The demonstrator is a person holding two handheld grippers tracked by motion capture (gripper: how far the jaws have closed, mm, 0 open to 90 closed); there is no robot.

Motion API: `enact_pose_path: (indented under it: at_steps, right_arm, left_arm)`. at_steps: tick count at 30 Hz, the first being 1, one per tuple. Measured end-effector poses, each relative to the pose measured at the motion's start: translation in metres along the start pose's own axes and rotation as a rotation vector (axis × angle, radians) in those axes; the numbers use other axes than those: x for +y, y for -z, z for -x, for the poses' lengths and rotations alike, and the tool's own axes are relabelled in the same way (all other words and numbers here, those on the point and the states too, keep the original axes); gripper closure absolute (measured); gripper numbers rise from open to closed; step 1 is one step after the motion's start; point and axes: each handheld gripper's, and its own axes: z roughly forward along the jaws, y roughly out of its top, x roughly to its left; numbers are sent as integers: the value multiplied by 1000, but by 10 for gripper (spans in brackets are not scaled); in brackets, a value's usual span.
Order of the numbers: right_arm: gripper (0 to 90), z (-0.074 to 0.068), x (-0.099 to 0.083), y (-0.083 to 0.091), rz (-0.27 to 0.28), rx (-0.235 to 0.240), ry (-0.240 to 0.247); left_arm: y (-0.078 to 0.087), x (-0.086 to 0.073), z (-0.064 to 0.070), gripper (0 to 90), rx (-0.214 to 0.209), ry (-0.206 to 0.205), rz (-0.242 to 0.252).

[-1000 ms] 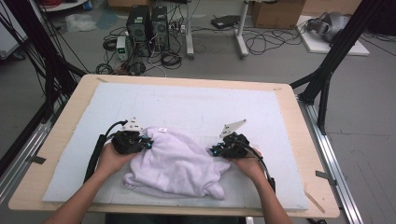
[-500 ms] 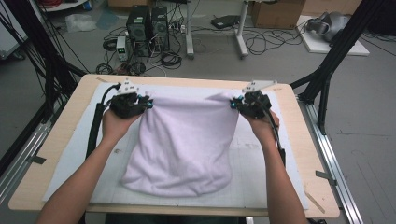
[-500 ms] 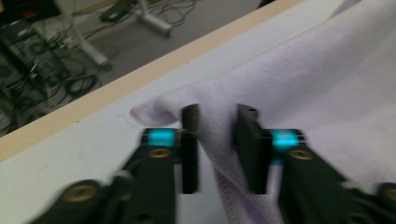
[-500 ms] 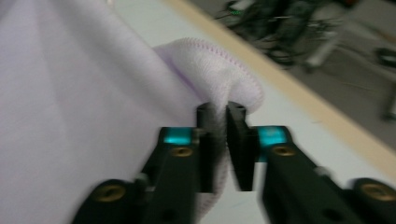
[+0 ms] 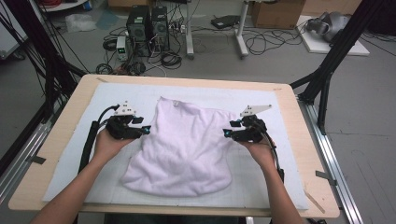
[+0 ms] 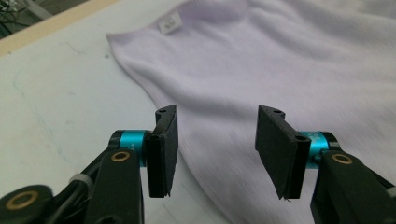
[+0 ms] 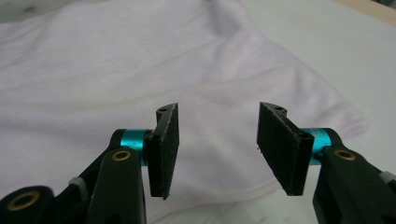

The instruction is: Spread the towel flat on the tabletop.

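A pale lilac towel (image 5: 184, 144) lies spread on the white mat (image 5: 289, 177), with a small white label (image 5: 176, 103) at its far edge. My left gripper (image 5: 145, 129) hovers at the towel's left edge, open, nothing between its jaws. In the left gripper view the towel (image 6: 280, 70) and its label (image 6: 169, 23) lie ahead of my left gripper (image 6: 215, 147). My right gripper (image 5: 226, 133) sits at the towel's right edge, also open and empty. In the right gripper view my right gripper (image 7: 217, 147) points over the towel (image 7: 116, 79) near its hem.
The mat covers a wooden table (image 5: 299, 116) with bare rims on all sides. Black frame posts (image 5: 334, 56) stand at the right and left. Computer boxes (image 5: 147, 23) and cables lie on the floor beyond the far edge.
Both grippers pulled back from the far corners to the towel's sides and let go; the towel, held stretched half a second ago, now lies flat on the mat.
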Motion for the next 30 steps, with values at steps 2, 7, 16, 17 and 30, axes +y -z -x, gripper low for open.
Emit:
enact_pose_path:
  at_steps: [2,7,16,17,30]
  right_arm:
    - [466,-6,-3,3,0,9,6]
    - [441,-42,-18,20,13,75,74]
    - [416,-77,-50,27,28,188,112]
    - [414,-82,-55,26,20,201,117]
    - [817,-99,-68,17,-77,278,185]
  left_arm:
    - [7,-9,4,479,-20,-6,-5]
    - [23,-29,19,446,-61,-29,-6]
    - [46,-58,53,405,-128,-116,-21]
    - [48,-62,56,408,-131,-130,-31]
    - [42,-77,71,828,-203,-182,-91]
